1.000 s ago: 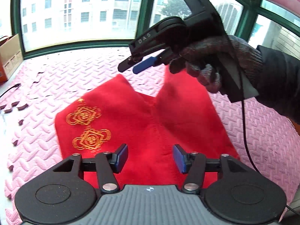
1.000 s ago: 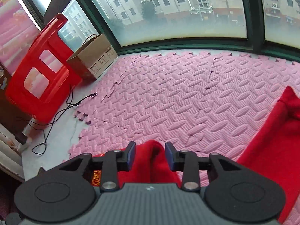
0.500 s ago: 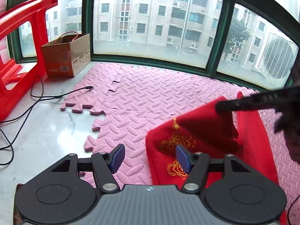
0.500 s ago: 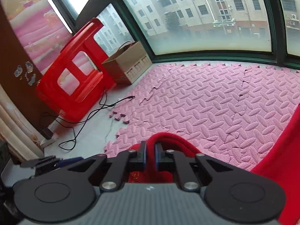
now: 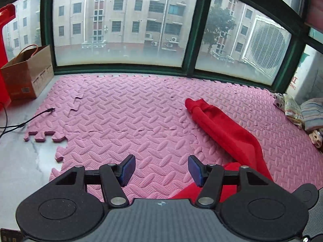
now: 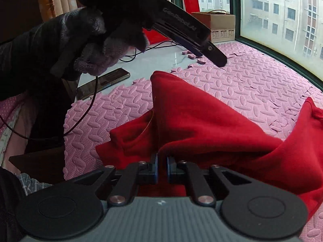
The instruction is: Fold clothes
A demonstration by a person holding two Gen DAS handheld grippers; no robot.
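— Pink foam mat [image 5: 141, 117] covers the floor below the window [image 5: 121, 20]; where is the garment?

— Lying on that mat. The red garment [image 6: 201, 125] is partly lifted: one fold rises to a peak while the rest trails off to the right, flat on the foam.

— Who has hold of it?

— The right gripper [image 6: 162, 170]. Its jaws are pressed nearly together on a pinch of the red cloth, probably so the edge can be carried over for a fold.

— And the other one?

— The left gripper [image 5: 161, 170] has its jaws wide apart with nothing between them, only mat showing in the gap. In the right view it hangs above the cloth, held in a gloved hand [image 6: 94, 46], seemingly ready to take another edge.

— Anything nearby to mind?

— A phone [image 6: 103, 82] on the bare floor beside the mat, and a cardboard box [image 5: 26, 72] by the window.
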